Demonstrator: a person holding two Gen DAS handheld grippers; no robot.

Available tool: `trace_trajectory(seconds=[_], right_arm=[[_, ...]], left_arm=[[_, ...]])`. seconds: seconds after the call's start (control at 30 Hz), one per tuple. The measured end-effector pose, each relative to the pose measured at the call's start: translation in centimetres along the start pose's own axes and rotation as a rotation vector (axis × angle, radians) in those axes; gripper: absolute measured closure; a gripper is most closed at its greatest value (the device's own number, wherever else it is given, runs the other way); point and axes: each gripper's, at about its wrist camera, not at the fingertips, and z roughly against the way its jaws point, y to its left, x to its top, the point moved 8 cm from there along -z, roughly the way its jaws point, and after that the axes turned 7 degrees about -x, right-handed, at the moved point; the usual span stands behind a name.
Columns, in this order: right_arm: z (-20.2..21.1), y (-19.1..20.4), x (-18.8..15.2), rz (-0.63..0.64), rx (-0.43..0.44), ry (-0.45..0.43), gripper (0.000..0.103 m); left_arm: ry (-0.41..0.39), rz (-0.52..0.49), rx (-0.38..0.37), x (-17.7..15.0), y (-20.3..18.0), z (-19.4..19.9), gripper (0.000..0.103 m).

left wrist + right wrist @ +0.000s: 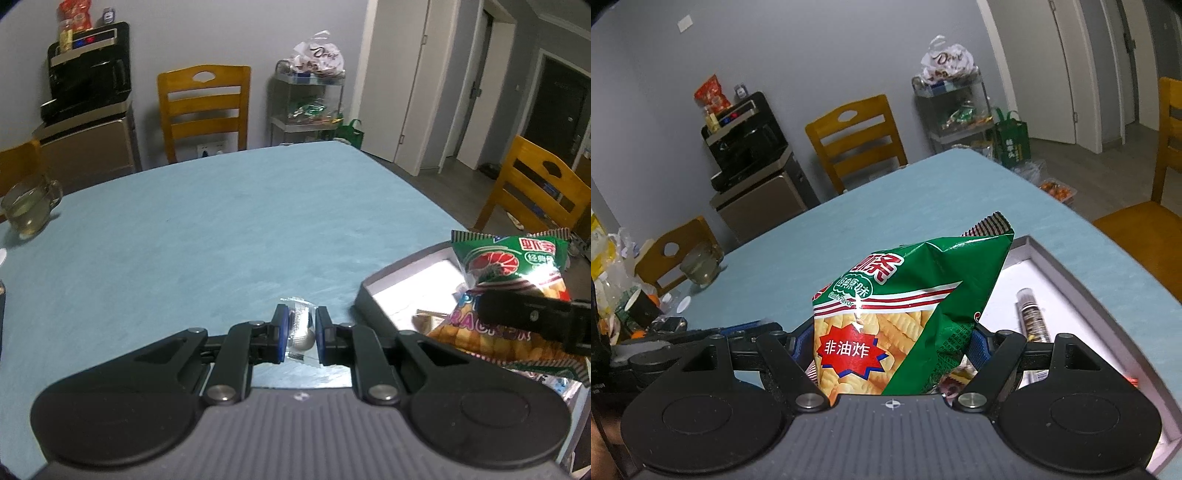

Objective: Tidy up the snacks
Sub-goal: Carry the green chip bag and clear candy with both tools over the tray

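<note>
My left gripper (300, 334) is shut on a small clear-wrapped snack packet (301, 328), held above the blue tablecloth. To its right lies a shallow grey box with a white inside (399, 291). My right gripper (888, 347) is shut on a green bag of prawn crackers (908, 306), upright between the blue pads and held over the box (1108, 295). In the left wrist view the same bag (509, 266) hangs over the box with one right finger (532, 314) across it. A dark stick-shaped snack (1030, 317) lies inside the box.
A glass mug of tea (29, 210) stands at the table's left edge. Wooden chairs (205, 107) surround the table (221, 229). A metal shelf with snack bags (308, 99) and a black appliance on a cabinet (88, 85) stand by the wall. Clutter (631, 310) sits at the left in the right wrist view.
</note>
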Motion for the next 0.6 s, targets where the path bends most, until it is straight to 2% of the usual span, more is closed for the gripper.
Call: trace_trajectory(seconds=[0.6], right_arm=[[2.4, -6.2, -0.4, -0.057, -0.128, -0.015, 0.027]], left_arm=[[0.020, -0.126, -0.160, 2.0, -8.6, -3.3, 0.093]])
